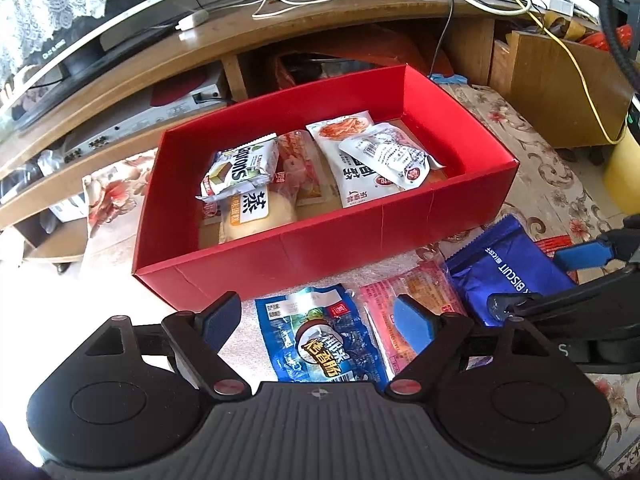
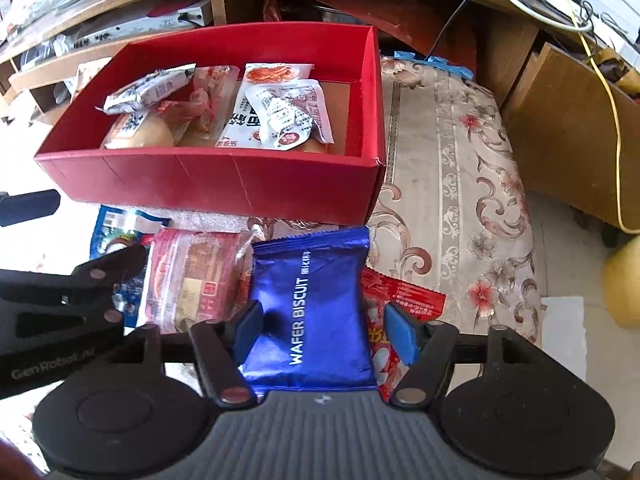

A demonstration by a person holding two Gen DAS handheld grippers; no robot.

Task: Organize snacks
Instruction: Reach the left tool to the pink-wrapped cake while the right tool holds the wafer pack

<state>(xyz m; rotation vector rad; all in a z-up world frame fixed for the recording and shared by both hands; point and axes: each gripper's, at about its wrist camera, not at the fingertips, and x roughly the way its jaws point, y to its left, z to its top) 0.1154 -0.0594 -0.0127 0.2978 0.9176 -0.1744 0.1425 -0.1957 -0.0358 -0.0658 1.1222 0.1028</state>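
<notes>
A red box (image 1: 320, 252) (image 2: 224, 180) holds several snack packets. In front of it lie a light blue sausage packet (image 1: 320, 340) (image 2: 116, 228), a pink bread packet (image 1: 404, 296) (image 2: 192, 280), a blue wafer biscuit packet (image 1: 504, 272) (image 2: 316, 308) and a red packet (image 2: 404, 300). My left gripper (image 1: 318, 316) is open above the sausage packet, empty. My right gripper (image 2: 326, 332) is open, its pads on either side of the wafer packet, not closed on it. The right gripper also shows in the left wrist view (image 1: 560, 276).
The snacks lie on a floral cloth (image 2: 460, 200). A wooden TV stand (image 1: 280, 36) with cables and electronics stands behind the box. A wooden cabinet (image 2: 580, 128) and a yellow container (image 2: 624, 288) are at the right.
</notes>
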